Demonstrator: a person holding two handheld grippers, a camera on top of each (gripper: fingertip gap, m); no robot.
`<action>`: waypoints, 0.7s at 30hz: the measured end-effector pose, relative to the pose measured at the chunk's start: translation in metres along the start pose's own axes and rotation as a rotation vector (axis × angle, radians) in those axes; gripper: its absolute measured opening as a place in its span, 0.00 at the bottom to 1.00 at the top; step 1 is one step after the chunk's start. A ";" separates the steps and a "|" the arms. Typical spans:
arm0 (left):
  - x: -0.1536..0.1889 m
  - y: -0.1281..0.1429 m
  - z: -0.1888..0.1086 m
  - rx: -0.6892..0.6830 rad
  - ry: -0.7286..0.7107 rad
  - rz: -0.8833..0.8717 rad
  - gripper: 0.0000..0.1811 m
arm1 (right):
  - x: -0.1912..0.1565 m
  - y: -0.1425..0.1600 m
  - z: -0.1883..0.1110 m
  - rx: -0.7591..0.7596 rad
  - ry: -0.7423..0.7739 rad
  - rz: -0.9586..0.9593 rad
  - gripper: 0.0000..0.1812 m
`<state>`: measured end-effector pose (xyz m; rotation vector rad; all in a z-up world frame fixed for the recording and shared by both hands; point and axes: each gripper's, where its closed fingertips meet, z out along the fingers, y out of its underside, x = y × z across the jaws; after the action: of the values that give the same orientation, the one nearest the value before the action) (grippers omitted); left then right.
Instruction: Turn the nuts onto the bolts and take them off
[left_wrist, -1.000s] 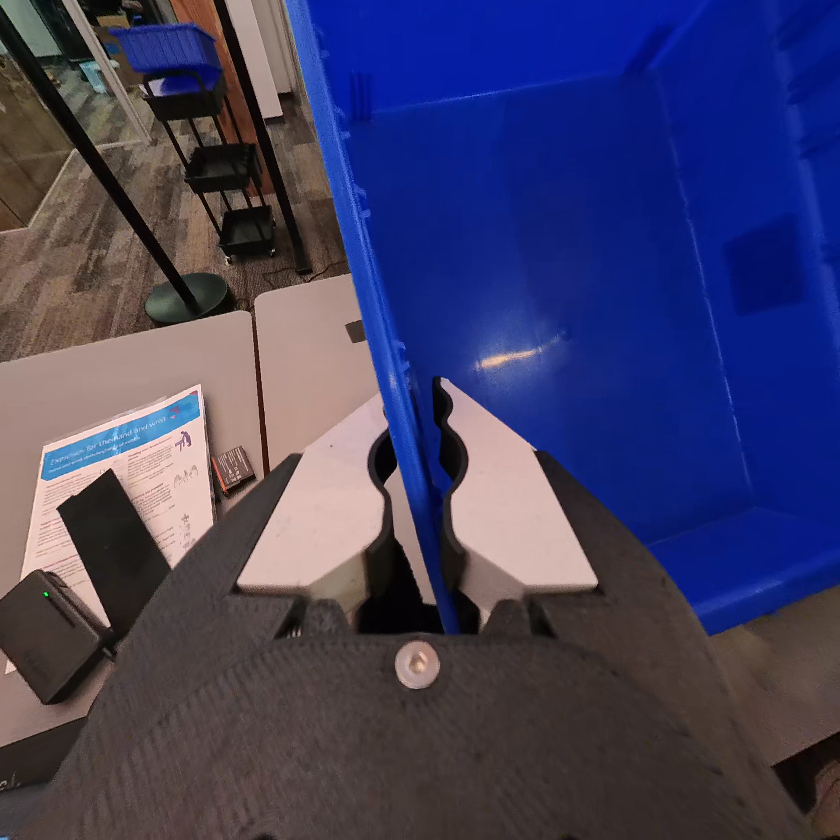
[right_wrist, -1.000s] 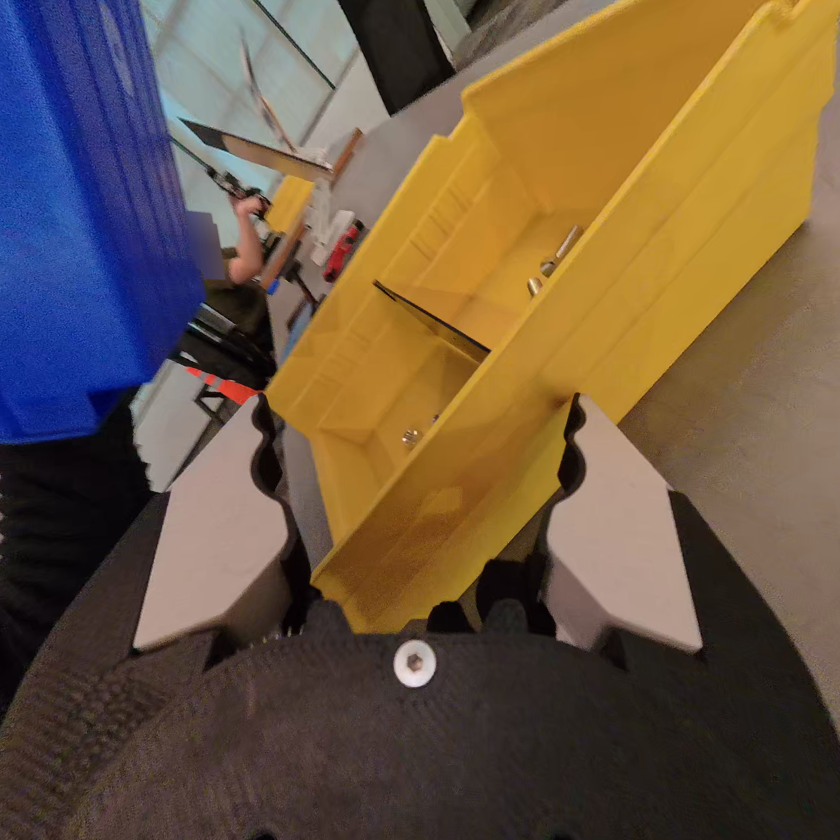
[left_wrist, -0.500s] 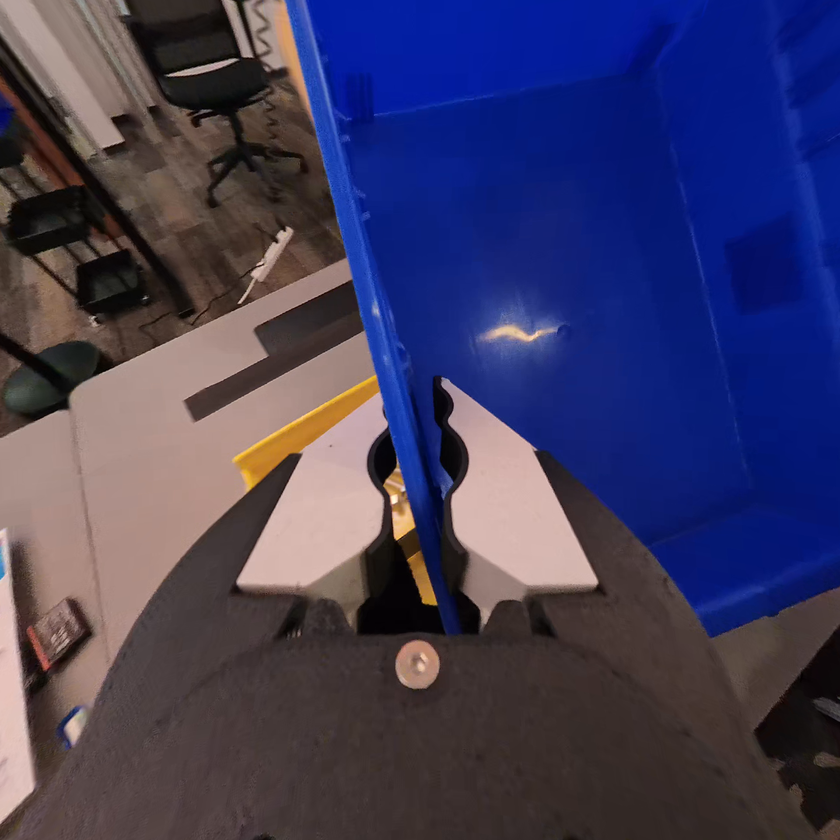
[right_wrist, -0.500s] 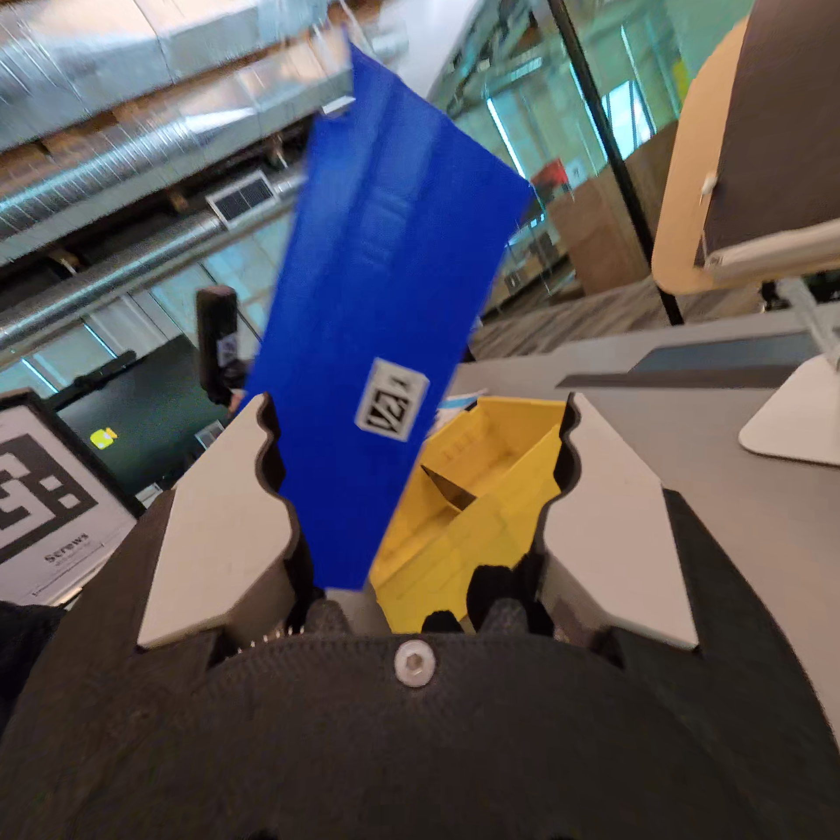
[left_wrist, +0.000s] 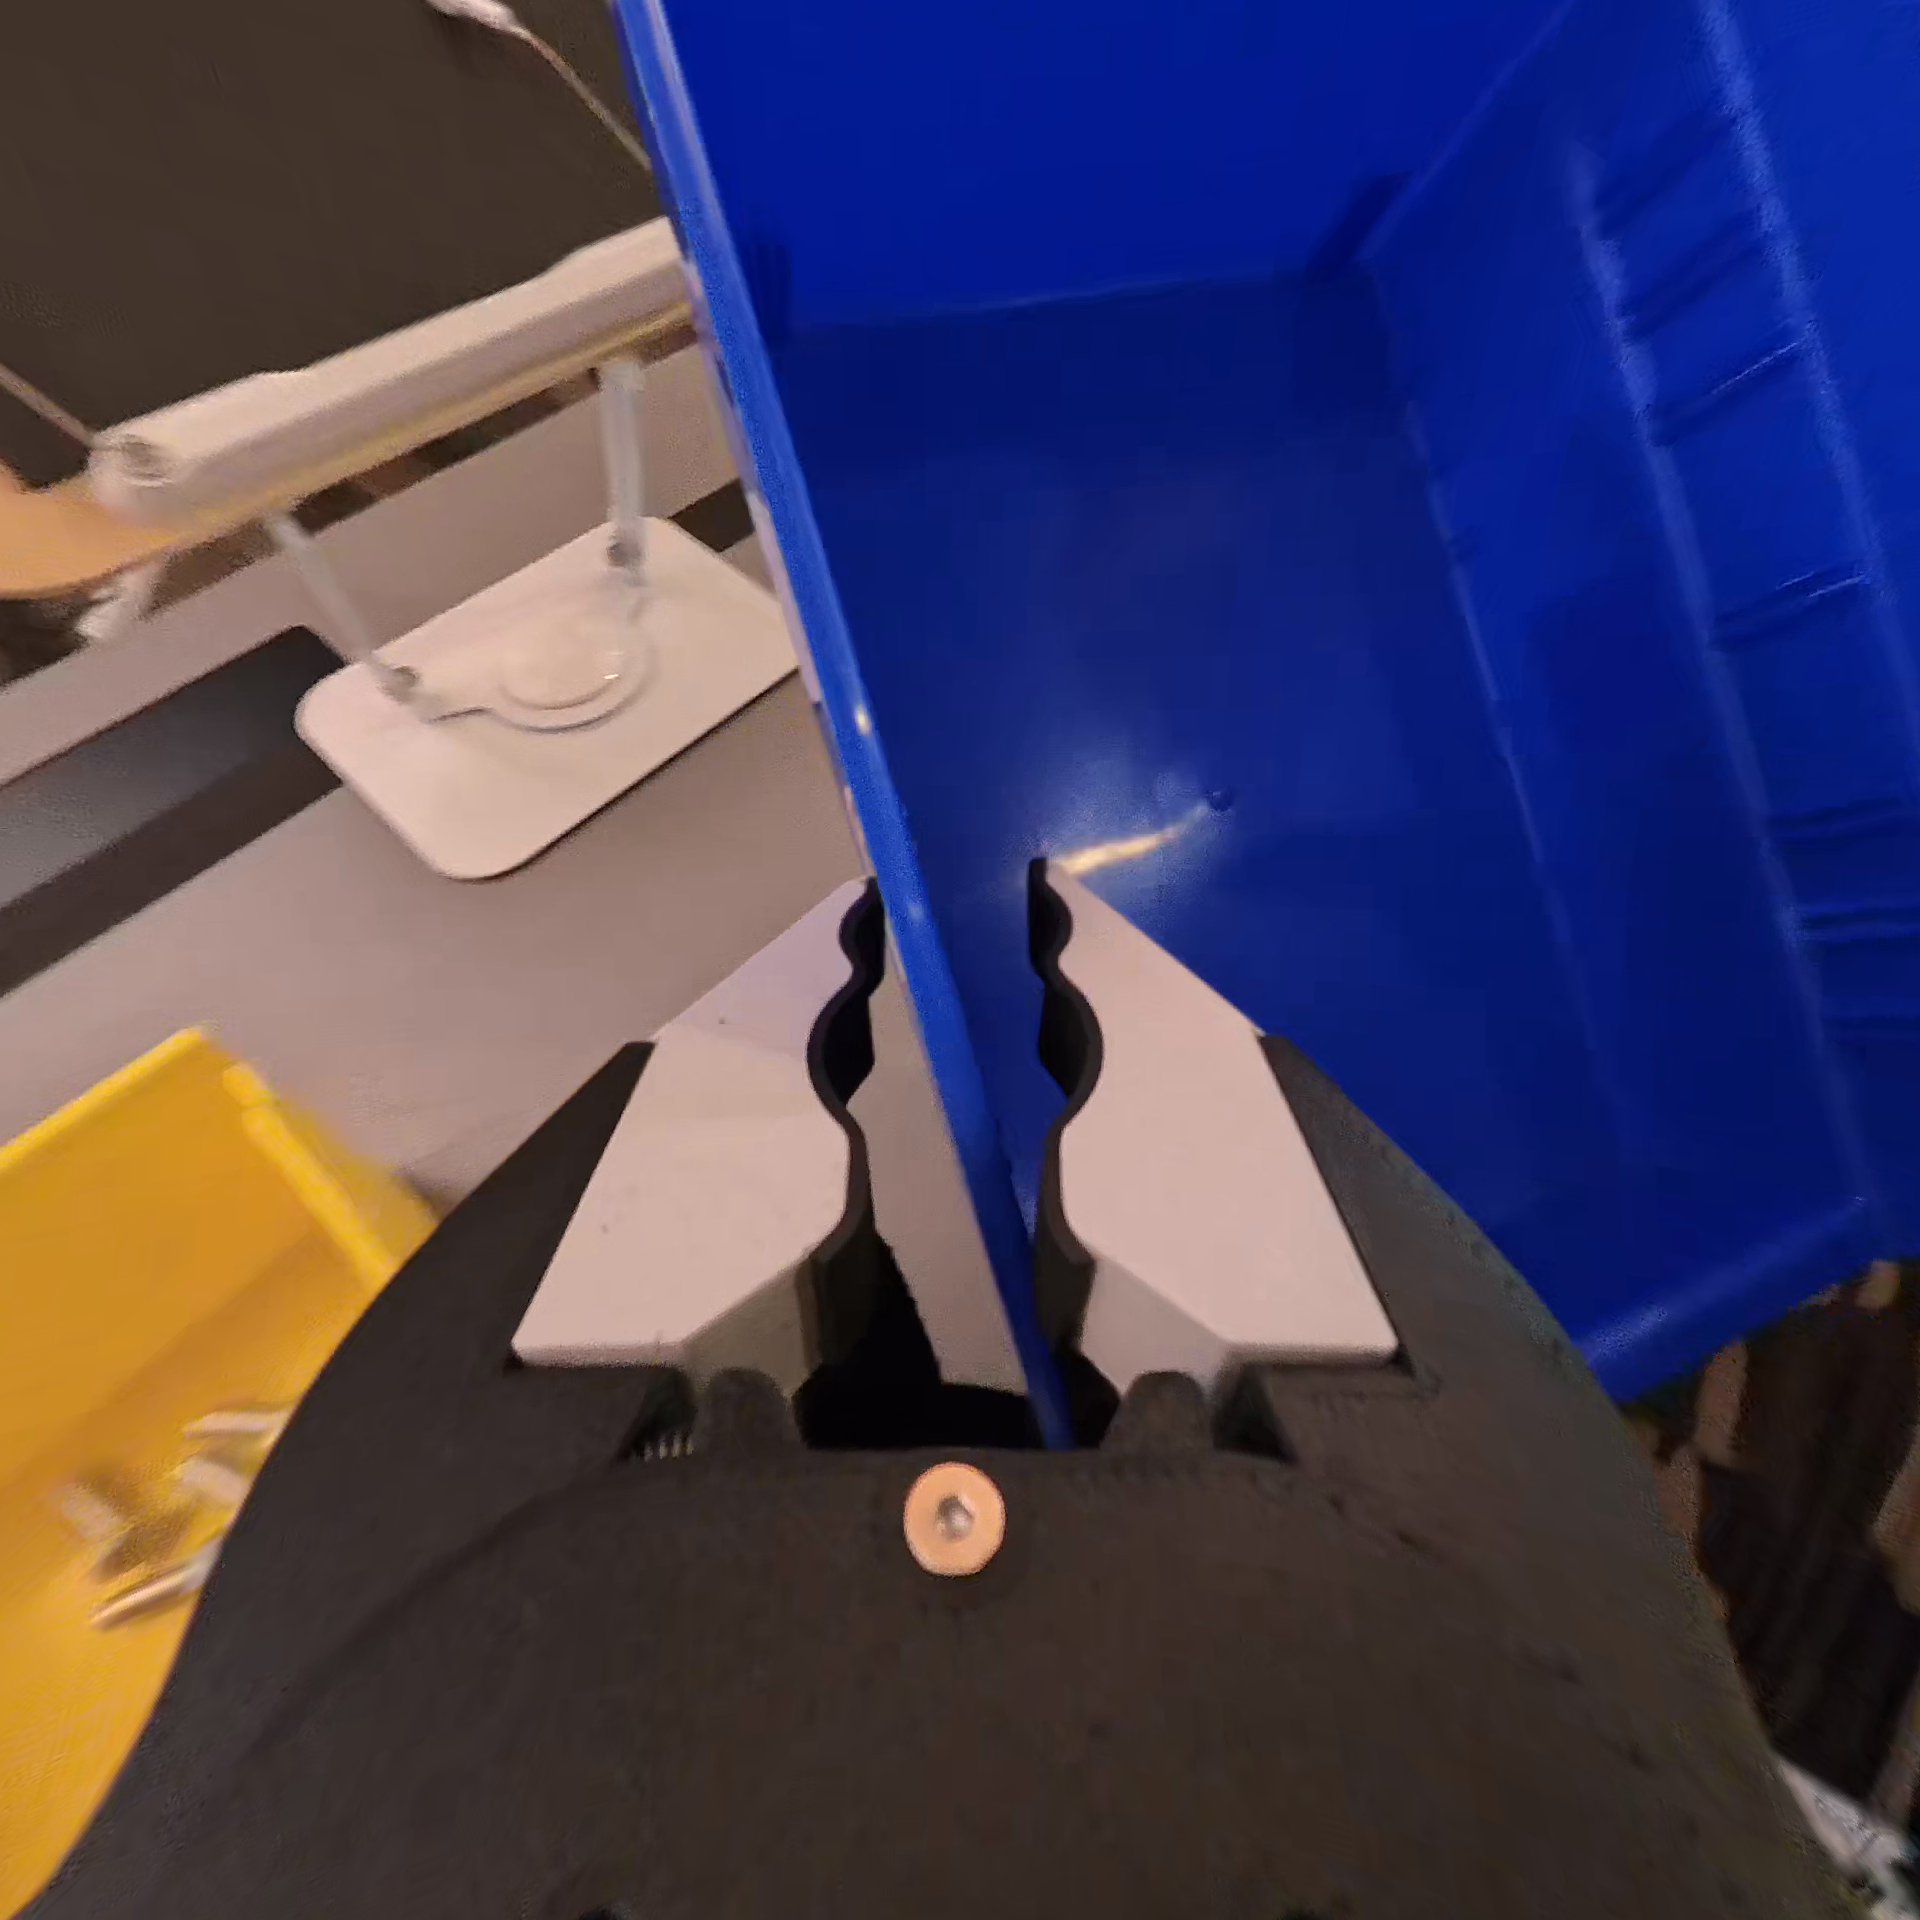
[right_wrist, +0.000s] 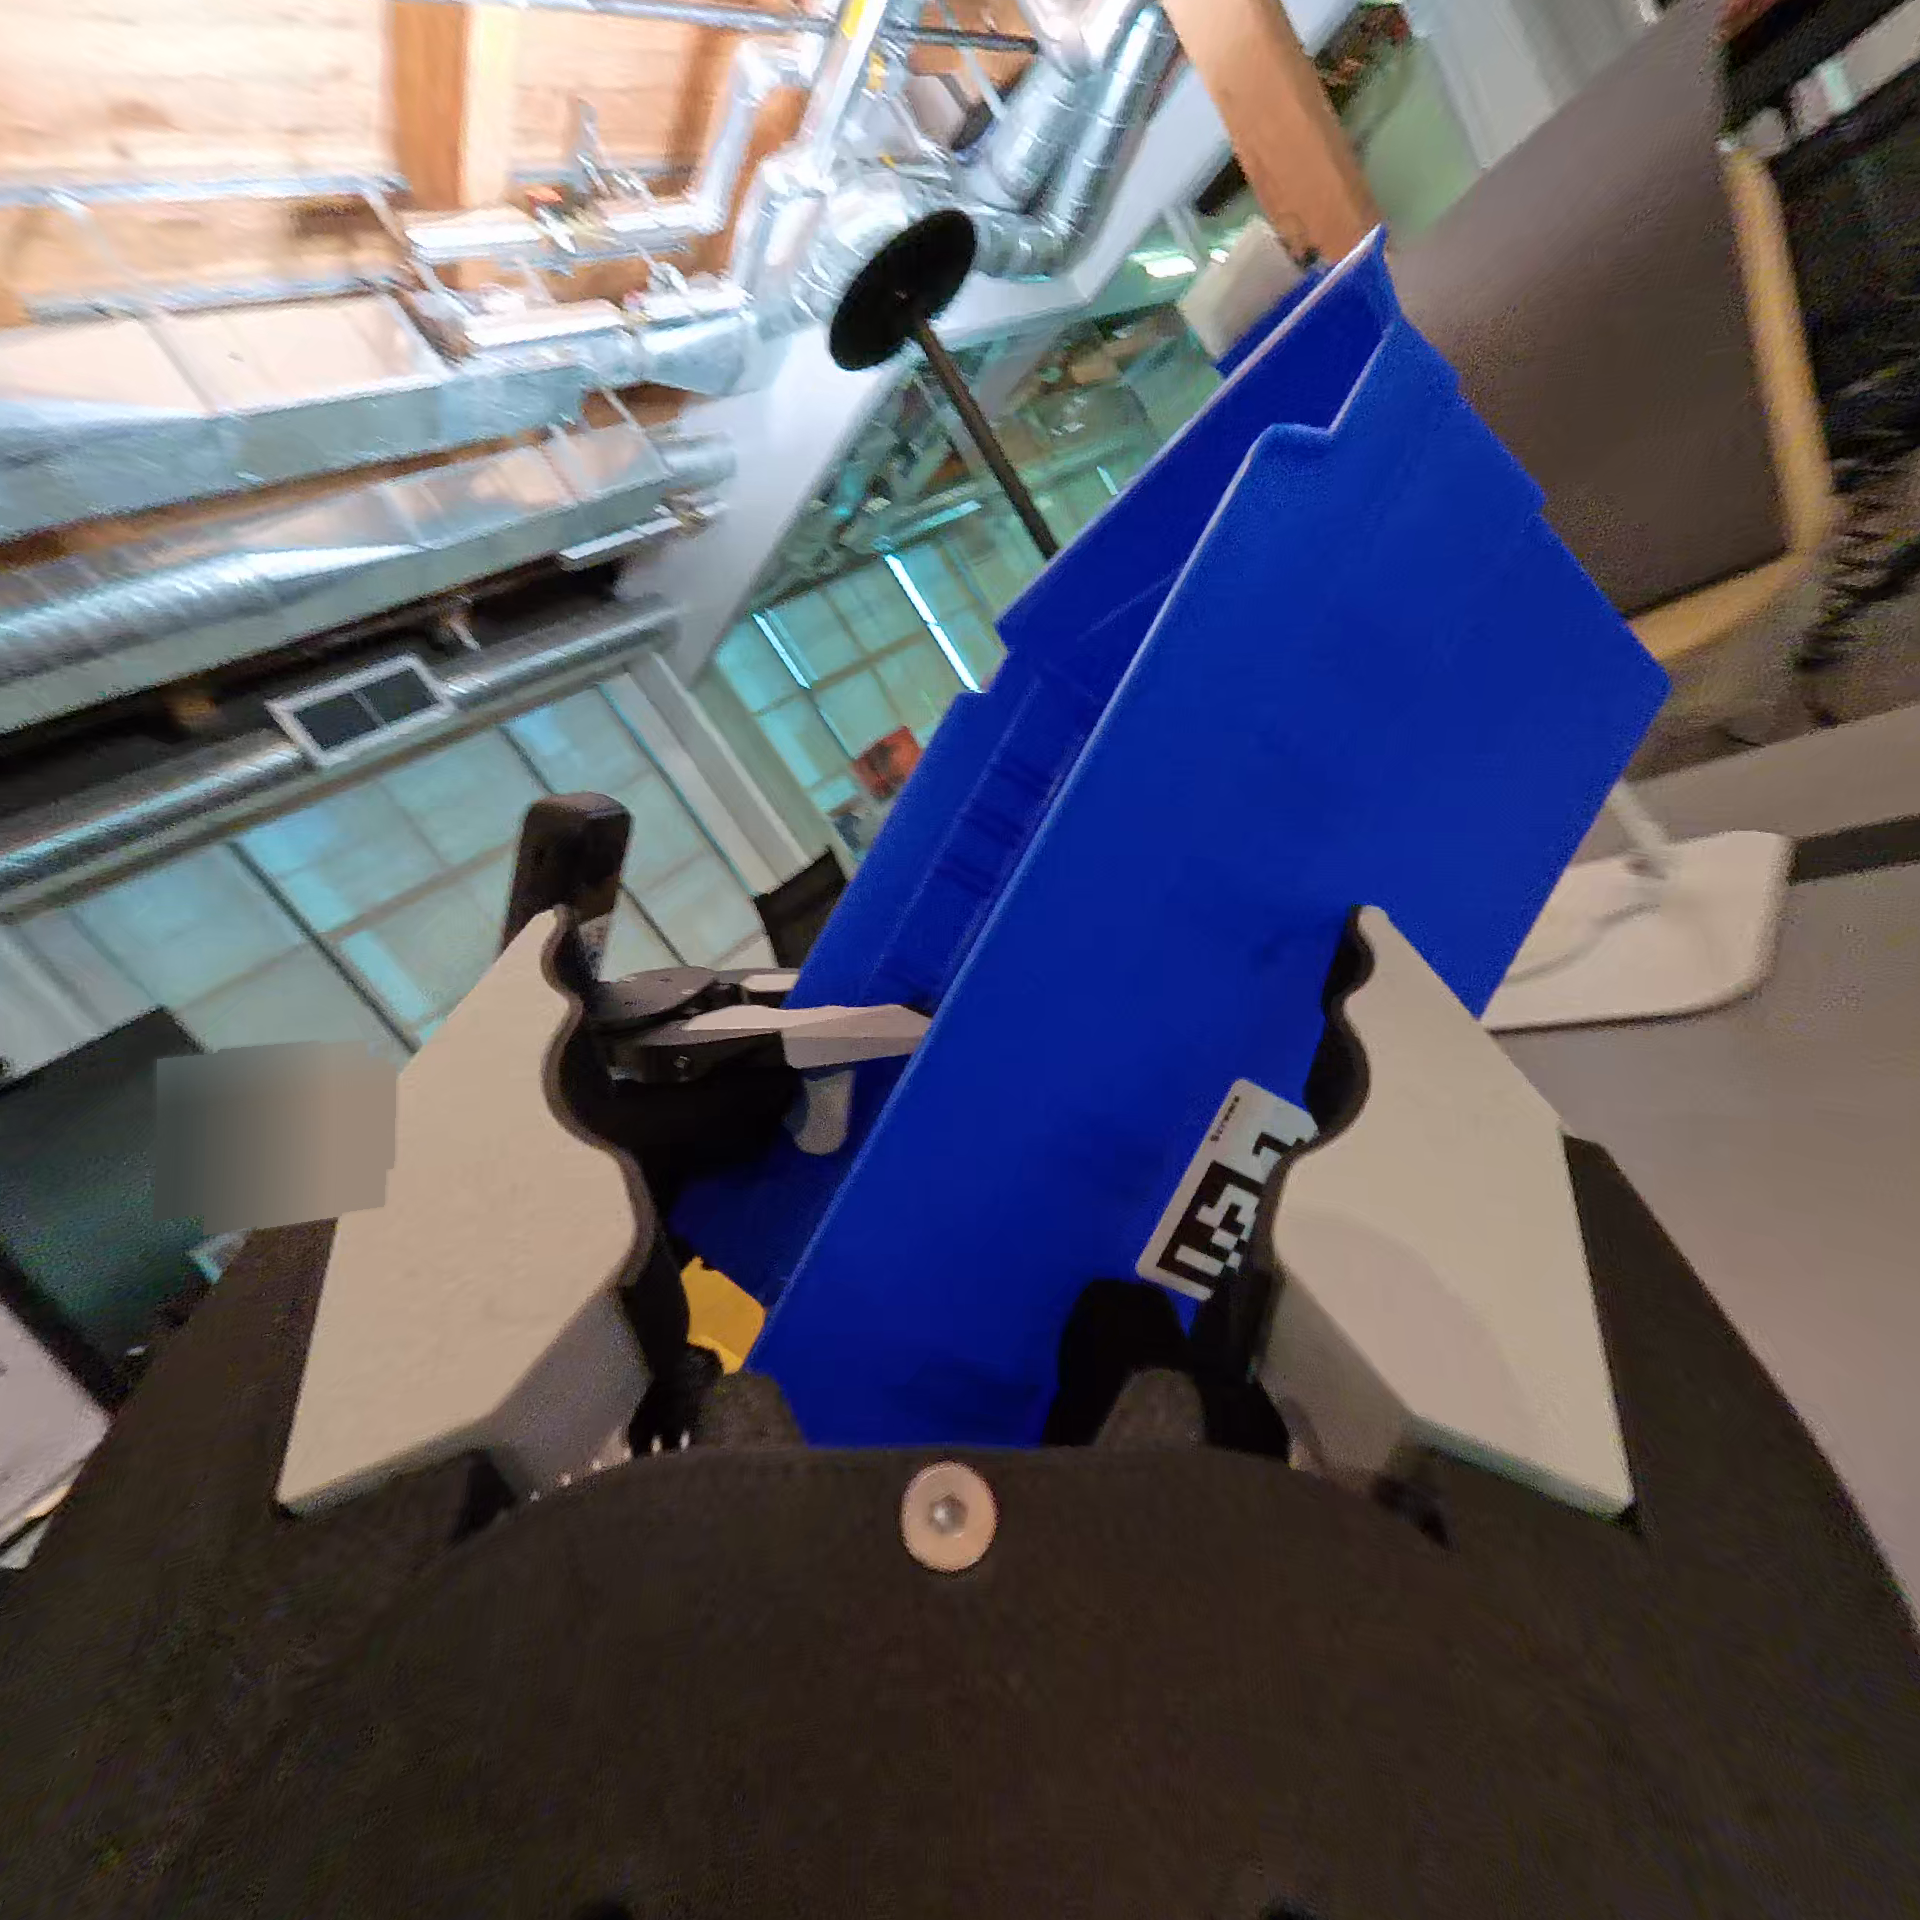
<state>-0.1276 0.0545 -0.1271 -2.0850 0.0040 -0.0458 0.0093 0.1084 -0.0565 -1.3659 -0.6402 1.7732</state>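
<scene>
Grey table surface fills the left part of the left wrist view, with a white lamp base far on it and a yellow bin at the near left. Inside the yellow bin some metal pieces are lying, blurred; I judge they are the bolts and nuts, but I cannot tell them apart. The left gripper has its jaws around the side wall of a blue bin. The left finger touches the wall, but a small gap shows at the right finger, so the hold looks loose. What shows of the blue bin's inside is empty, and it is tilted.

Ceiling pipes and glass walls stand behind in the right wrist view, which looks upward. The right gripper has its jaws wide apart and holds nothing; the blue bin stands just in front of them. A black and white label is on its outer wall. The left gripper is seen farther off, at the bin's left wall.

I judge the work is at the preparing step: the blue bin is being moved, and no nut is on a bolt yet. Next move needs to put the blue bin down flat, free the left jaws, then bring both grippers to the yellow bin for one bolt and one nut.
</scene>
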 end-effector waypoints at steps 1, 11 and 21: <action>0.010 -0.001 0.012 0.007 0.019 -0.014 0.16 | 0.010 -0.002 -0.006 -0.016 0.032 -0.016 0.75; 0.079 0.015 0.116 -0.032 0.197 -0.218 0.31 | 0.112 -0.023 -0.050 -0.175 0.258 -0.162 0.72; 0.126 0.034 0.176 -0.074 0.310 -0.486 0.50 | 0.190 -0.022 -0.072 -0.371 0.304 -0.187 0.68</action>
<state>0.0051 0.1884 -0.2390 -2.0882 -0.3159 -0.6705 0.0638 0.2730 -0.1655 -1.7195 -0.9236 1.3049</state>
